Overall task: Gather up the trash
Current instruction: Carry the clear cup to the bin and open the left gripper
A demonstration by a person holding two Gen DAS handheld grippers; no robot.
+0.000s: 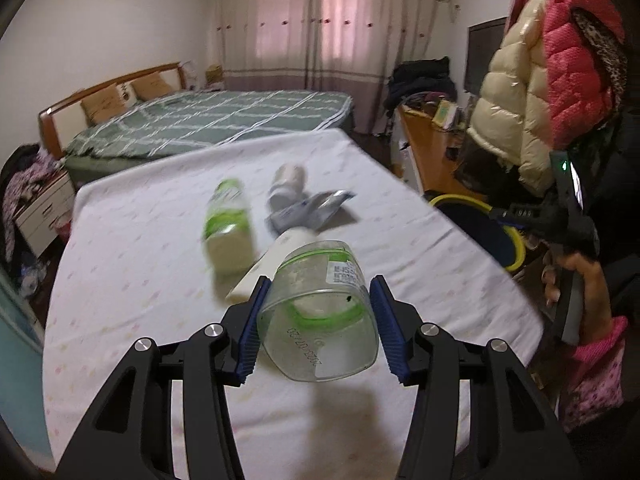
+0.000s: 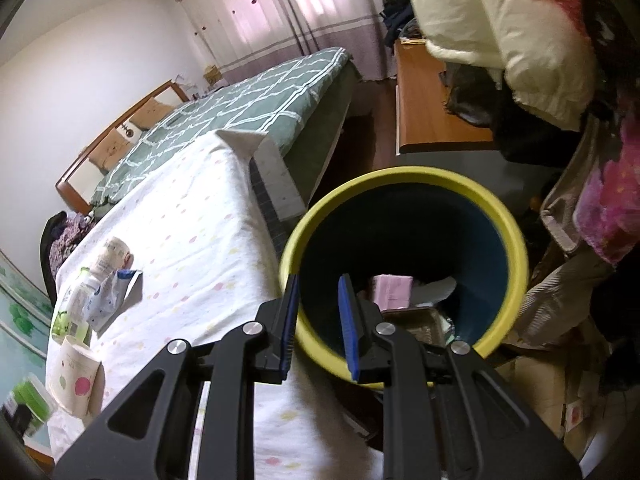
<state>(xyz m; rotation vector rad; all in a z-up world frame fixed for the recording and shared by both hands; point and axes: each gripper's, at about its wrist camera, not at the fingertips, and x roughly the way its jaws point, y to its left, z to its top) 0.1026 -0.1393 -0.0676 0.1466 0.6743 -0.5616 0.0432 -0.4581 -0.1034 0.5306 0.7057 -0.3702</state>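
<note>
green bottle (image 1: 228, 216) on the bed smeared by blur, bin (image 2: 404, 264) bottom lost in shadow, coats (image 1: 548, 76) cropped at the edge

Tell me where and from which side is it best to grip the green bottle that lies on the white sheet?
Grip the green bottle across its wide lower body, probably coming from above. It lies on its side on the sheet, so its round sides are free. The tube and the crumpled packet lie close on one side, so keep the gripper pads clear of them.
</note>
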